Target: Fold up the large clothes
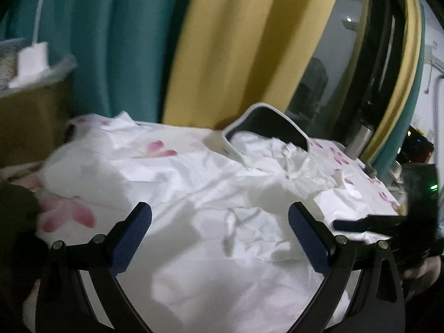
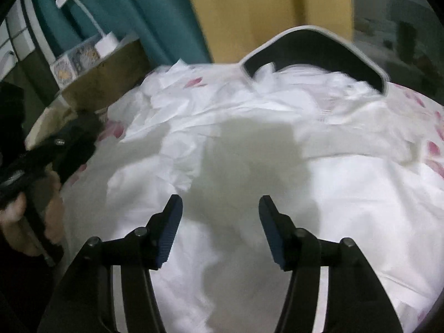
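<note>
A large white garment [image 1: 216,222] lies crumpled on a surface covered by a white sheet with pink flowers [image 1: 155,147]. It also fills the right wrist view [image 2: 347,183]. My left gripper [image 1: 220,216] is open and empty, hovering just above the garment's middle. My right gripper [image 2: 220,208] is open and empty above the garment. The other hand and its gripper show at the right edge of the left wrist view [image 1: 388,227] and at the left edge of the right wrist view [image 2: 55,149].
A dark chair back with a white rim [image 1: 266,127] stands behind the surface, with cloth over it [image 2: 313,55]. Teal and yellow curtains [image 1: 222,41] hang behind. A brown box [image 1: 30,116] with a white lamp [image 2: 105,41] stands at the left.
</note>
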`<state>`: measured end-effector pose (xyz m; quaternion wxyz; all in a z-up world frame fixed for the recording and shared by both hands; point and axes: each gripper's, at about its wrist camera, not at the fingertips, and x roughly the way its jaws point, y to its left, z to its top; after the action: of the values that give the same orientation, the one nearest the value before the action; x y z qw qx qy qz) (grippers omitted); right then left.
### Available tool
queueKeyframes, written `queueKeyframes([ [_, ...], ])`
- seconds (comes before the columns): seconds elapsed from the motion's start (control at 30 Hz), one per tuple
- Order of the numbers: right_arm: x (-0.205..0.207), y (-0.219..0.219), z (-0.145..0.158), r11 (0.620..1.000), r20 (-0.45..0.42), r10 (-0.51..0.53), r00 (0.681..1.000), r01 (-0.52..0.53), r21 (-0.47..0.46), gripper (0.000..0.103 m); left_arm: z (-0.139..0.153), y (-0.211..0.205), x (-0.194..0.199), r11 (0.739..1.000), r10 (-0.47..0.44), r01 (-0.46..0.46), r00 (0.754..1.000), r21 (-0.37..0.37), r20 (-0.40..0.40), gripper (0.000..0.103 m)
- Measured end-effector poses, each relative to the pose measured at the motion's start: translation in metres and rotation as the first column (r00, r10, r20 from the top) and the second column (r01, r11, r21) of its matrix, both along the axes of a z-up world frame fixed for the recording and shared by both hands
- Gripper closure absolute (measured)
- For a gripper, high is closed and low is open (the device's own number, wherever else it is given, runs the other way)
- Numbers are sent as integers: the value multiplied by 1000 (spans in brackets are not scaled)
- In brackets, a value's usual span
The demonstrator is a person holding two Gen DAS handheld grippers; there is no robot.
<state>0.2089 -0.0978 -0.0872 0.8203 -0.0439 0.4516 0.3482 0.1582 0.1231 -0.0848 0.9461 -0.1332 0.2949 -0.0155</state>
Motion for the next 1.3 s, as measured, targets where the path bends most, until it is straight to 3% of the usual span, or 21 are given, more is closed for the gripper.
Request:
queueKeyframes([
  [0.2,18,-103,23,978,74,-208,975,210,-21,46,-17,-24,39,998,-62,61,995,-8,-72,3],
  [0.4,59,-202,11,908,90,-407,909,413,-66,46,-48,-49,79,990,-112,126,974,58,-196,3],
  [0.47,77,-229,2,883,66,-459,886,463,-77,46,-62,-54,85,985,-128,152,960,80,-249,21],
  [0.53,90,-245,-4,877,28,-476,879,477,-60,46,-67,-59,84,981,-128,162,953,106,-273,24],
  [0.6,102,-256,-10,874,-11,-485,874,484,-45,46,-66,-63,82,975,-166,200,948,101,-272,47],
  [0.67,115,-257,-14,885,-63,-465,883,465,-9,46,-66,-68,79,967,-149,199,947,159,-285,80],
  [0.73,121,-246,-16,904,-91,-423,902,426,20,46,-64,-65,77,967,-166,212,943,139,-287,96],
  [0.83,130,-227,-27,934,-127,-352,927,357,23,47,-53,-56,70,973,-125,169,960,160,-252,96],
  [1.0,133,-203,-33,947,-100,-318,943,321,18,53,-31,-41,56,981,-66,98,979,165,-193,97],
  [1.03,130,-196,-33,950,-84,-310,947,312,12,58,-29,-39,55,981,-62,94,980,167,-189,97],
  [1.13,125,-189,-43,961,-85,-276,957,276,-6,101,-28,-38,55,983,-59,90,980,157,-192,97],
  [1.3,119,-195,-26,949,24,-313,950,313,-21,101,-26,-53,64,984,-100,126,977,130,-191,96],
])
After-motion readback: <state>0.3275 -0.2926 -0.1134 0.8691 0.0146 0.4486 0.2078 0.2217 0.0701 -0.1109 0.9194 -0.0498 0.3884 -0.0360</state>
